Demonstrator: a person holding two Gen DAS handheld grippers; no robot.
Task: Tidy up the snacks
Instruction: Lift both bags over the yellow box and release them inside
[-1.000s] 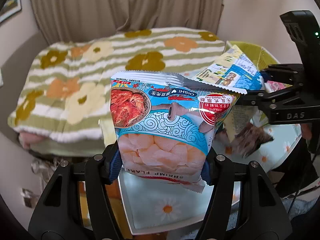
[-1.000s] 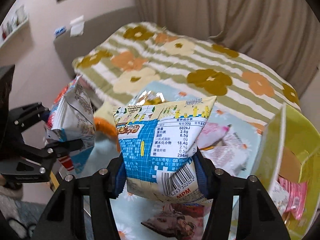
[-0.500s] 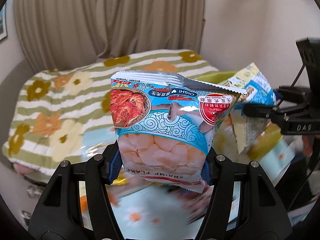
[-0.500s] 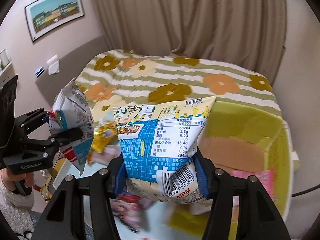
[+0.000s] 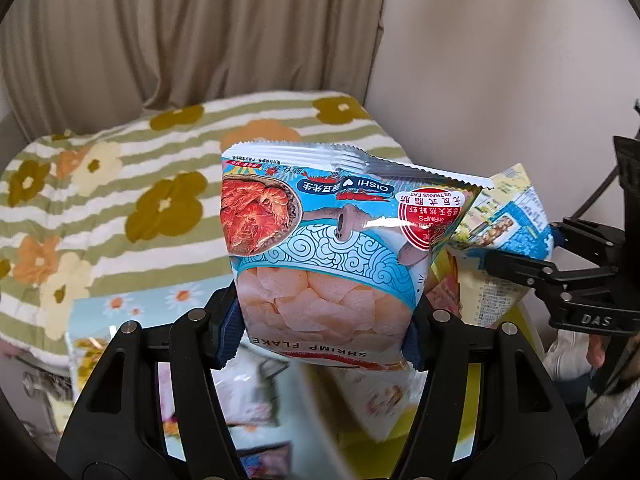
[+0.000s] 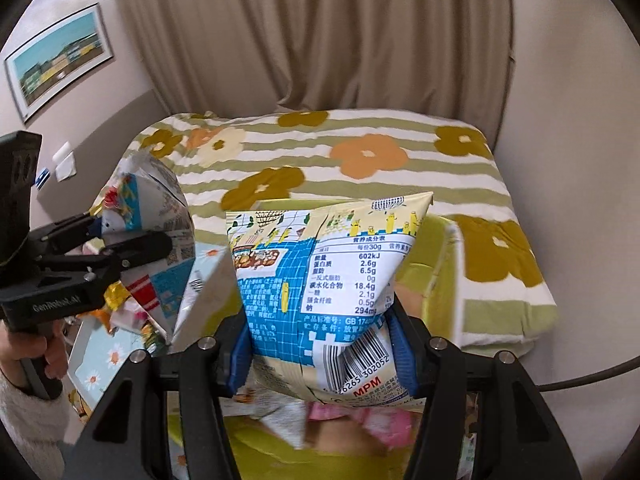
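Left wrist view: the left tool is clamped on the lower part of an upside-down shrimp flake bag, held aloft. Beside it, the right tool grips a blue-and-cream snack packet by its lower end, nutrition panel facing the camera. A second ago both bags hung over the daisy-print table with loose snacks beneath; now both tools have swung across, and the yellow-green box lies directly under and behind the packets, pink wrappers already blurred inside it. Behind stands the bed with its flowered striped cover. The shift suggests both bags have reached the drop point; releasing them into the box looks like the next step, though several snacks remain on the table.
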